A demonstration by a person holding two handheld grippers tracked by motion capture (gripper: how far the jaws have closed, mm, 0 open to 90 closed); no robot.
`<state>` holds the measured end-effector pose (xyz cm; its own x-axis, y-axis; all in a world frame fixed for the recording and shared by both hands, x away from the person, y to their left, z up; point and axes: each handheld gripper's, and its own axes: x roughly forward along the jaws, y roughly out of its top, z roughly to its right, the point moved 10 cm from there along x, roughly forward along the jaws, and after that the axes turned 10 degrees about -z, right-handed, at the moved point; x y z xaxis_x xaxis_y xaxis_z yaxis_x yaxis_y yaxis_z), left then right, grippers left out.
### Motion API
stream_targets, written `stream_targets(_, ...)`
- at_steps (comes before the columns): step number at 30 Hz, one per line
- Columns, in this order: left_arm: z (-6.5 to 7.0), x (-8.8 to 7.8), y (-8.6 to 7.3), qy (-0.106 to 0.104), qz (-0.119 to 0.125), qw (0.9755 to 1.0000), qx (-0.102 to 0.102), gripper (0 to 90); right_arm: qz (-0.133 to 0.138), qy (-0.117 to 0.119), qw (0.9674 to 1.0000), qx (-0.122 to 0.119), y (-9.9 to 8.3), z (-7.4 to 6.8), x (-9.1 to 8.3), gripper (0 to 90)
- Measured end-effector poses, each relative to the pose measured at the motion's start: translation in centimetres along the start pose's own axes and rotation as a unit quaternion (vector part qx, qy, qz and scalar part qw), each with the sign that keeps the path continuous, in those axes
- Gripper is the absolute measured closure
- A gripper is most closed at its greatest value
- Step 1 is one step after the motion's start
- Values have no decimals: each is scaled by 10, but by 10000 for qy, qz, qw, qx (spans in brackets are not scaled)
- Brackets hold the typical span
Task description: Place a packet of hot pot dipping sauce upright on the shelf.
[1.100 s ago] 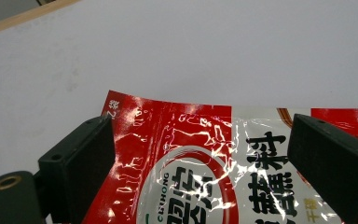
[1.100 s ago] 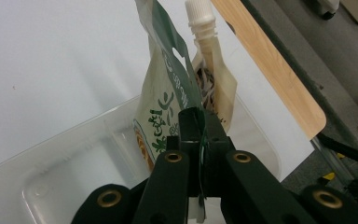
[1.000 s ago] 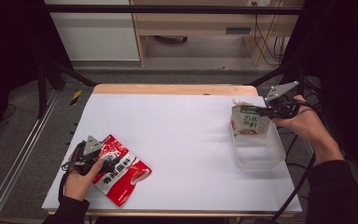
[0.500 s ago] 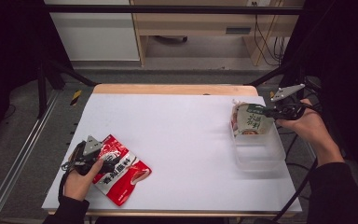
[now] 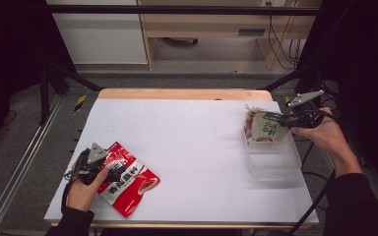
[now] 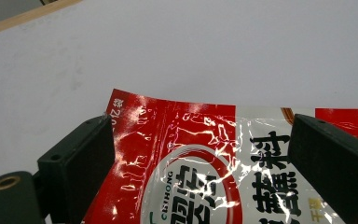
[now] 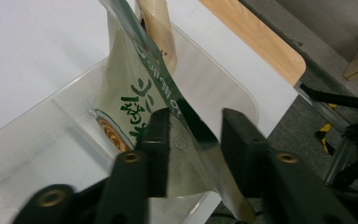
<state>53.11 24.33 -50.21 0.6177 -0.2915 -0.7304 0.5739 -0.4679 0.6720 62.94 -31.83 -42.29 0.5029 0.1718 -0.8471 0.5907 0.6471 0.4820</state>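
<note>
So the green-and-cream pouch (image 5: pixel 265 127) has been carried a bit further back and is now hung over the far end of the clear tub (image 5: pixel 275 160) on the white desk (image 5: pixel 192 142), looks like it's being lowered in. A second cream packet (image 7: pixel 156 28) is already stood in that tub. The pouch's edge sits between the right tool's (image 5: pixel 286 119) jaws, gap visible, so release is probably underway. The red pouch (image 5: pixel 128 176) is straddled flat by the left tool (image 5: pixel 109 167), jaws spread, not moved.
</note>
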Motion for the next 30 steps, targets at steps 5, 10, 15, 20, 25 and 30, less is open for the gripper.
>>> stream_targets(5,0,-1,0,3,3,10000,20,73,145,-204,9996,87,1,0,-3,327)
stream_targets(10,-1,-1,0,8,6,10000,24,73,243,-323,9991,127,4,0,-7,245)
stream_targets(15,-2,-1,0,11,15,10000,11,73,268,-355,9989,120,6,-2,-10,221)
stream_targets(20,-2,-1,0,21,9,10000,6,73,245,-341,9991,65,8,-6,-10,205)
stream_targets(25,-2,-1,0,24,22,10000,1,73,266,-315,9991,60,11,-9,-10,194)
stream_targets(30,-3,-2,0,19,19,10000,-5,73,276,-268,9992,65,14,-12,-10,175)
